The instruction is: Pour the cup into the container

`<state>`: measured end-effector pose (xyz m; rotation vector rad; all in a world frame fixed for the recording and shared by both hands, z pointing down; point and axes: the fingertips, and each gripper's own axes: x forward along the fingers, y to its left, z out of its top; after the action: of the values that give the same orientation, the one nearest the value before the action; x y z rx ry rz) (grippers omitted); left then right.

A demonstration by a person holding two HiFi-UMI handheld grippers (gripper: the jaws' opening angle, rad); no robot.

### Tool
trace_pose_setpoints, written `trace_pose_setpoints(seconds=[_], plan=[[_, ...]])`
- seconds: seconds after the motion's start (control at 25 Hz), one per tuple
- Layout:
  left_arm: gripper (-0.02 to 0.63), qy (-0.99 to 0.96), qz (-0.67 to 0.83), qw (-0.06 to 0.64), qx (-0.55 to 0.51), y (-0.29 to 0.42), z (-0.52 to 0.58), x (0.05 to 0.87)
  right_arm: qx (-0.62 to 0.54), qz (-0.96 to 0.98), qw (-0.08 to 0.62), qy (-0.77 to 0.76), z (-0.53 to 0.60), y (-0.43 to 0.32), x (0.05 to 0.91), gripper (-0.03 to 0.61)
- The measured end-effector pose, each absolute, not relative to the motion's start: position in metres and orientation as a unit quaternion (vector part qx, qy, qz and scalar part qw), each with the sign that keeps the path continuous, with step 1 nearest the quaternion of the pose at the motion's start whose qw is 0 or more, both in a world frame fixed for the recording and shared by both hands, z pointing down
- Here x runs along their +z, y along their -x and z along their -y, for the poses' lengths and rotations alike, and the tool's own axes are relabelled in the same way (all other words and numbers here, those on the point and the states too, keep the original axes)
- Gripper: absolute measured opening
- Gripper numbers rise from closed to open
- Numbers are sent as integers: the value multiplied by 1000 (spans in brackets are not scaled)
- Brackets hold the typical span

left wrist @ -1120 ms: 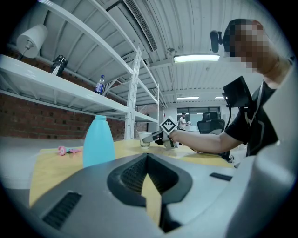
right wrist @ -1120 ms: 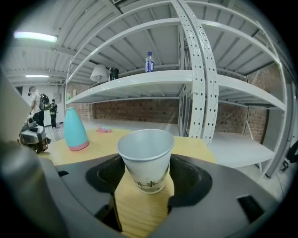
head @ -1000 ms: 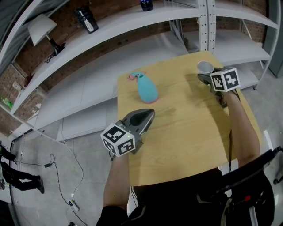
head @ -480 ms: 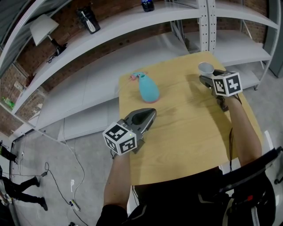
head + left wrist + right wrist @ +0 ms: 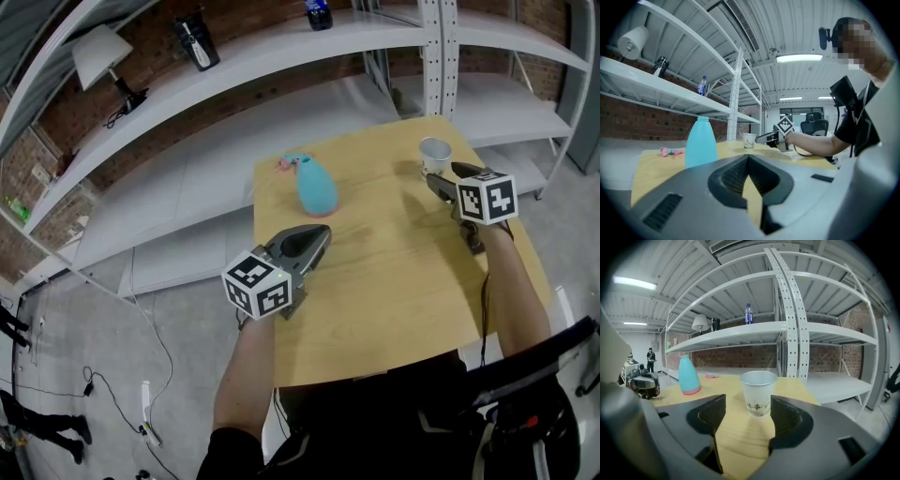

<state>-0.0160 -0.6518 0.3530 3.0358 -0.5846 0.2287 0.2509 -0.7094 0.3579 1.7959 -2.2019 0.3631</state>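
A white paper cup point(image 5: 434, 152) stands upright at the table's far right corner. My right gripper point(image 5: 442, 175) is just short of it, open, with its jaws on either side of the line to the cup and not touching it. In the right gripper view the cup point(image 5: 759, 392) sits just beyond the right gripper point(image 5: 748, 404). A turquoise bottle point(image 5: 315, 186) with a pink base stands at the far left of the table, also seen as the bottle point(image 5: 701, 140) ahead of my left gripper point(image 5: 748, 158). The left gripper point(image 5: 314, 238) is shut and empty, near the table's left edge.
A small pink object point(image 5: 281, 163) lies behind the bottle. The wooden table point(image 5: 394, 281) has edges close on all sides. White metal shelving point(image 5: 281, 47) stands behind it, with a dark bottle point(image 5: 318, 13) on the upper shelf. A shelf post point(image 5: 787, 310) rises right behind the cup.
My right gripper has drawn back slightly from the cup toward me. The left gripper, cup and bottle hold their places.
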Motion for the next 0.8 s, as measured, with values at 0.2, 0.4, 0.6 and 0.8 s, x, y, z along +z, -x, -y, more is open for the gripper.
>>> trace_pose_setpoints(seconds=[0.2,0.4,0.6,0.8], plan=[[-8,-976,203,25,78,17,654,353,110,785,113,-599,689,-232,346,264],[-8,-971,219,52,77,11,639,352,71,802,92,-586,667,-207,324,6],[-8,-967,248,50,39,12,604,333,47,831,83,-548,637,-173,308,2],[-8,-958,285,33,17,23,552,321,33,853,57,-517,586,-147,297,2]])
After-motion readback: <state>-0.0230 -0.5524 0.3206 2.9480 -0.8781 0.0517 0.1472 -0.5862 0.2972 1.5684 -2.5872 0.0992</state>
